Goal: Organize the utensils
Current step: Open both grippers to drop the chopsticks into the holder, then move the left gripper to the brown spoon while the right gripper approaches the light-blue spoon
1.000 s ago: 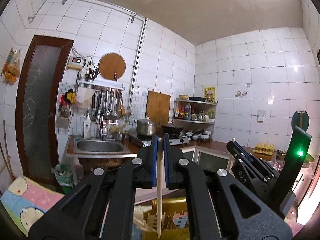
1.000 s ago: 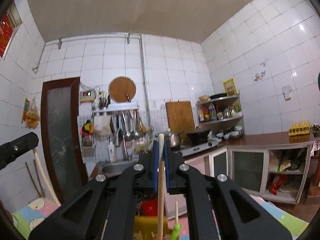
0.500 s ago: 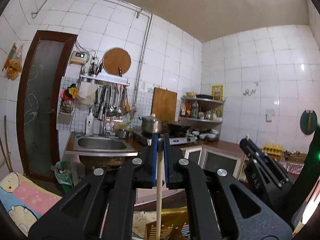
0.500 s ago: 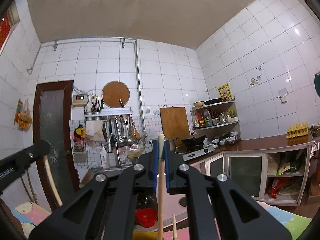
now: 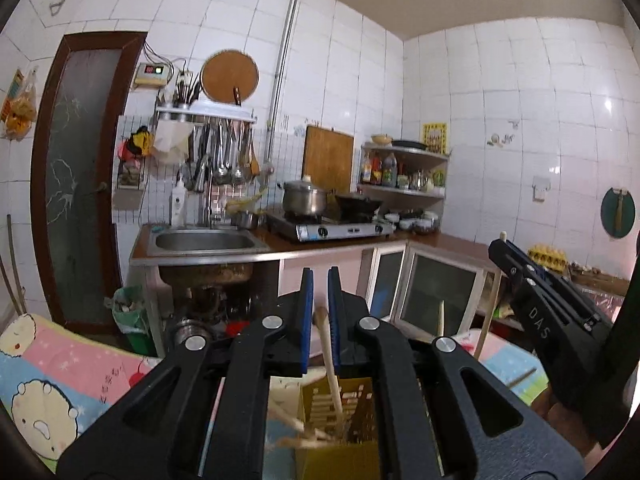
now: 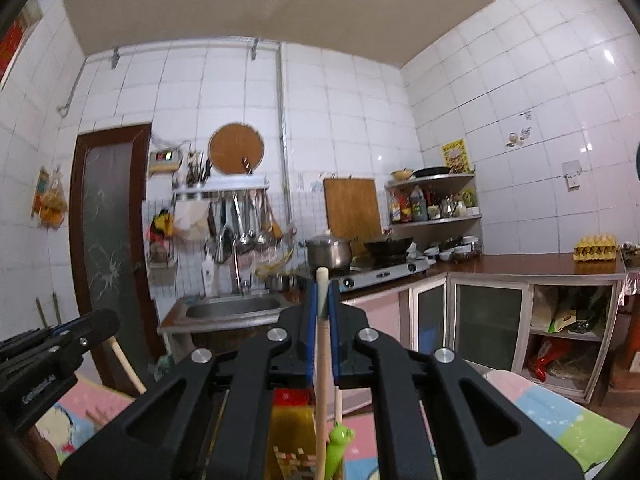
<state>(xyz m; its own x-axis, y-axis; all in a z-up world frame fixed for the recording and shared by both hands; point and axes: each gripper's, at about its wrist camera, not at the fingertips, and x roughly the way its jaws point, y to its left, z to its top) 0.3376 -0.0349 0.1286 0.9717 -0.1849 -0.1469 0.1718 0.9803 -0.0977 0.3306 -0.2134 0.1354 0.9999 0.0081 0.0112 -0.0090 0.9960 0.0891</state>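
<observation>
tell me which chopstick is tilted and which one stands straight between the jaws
The chopstick in the left gripper is tilted, leaning toward the yellow holder. The chopstick in the right gripper stands straight.

Left chopstick: pale wood, tilted with its top leaning left, loose between the blue pads, lower end down in the holder.
Right chopstick: pale wood, upright, clamped between blue pads, tip poking just above them.
Holder: yellow slotted box, near and low, with more pale sticks lying at its left.
Green-topped utensil: just right of the right chopstick.
</observation>
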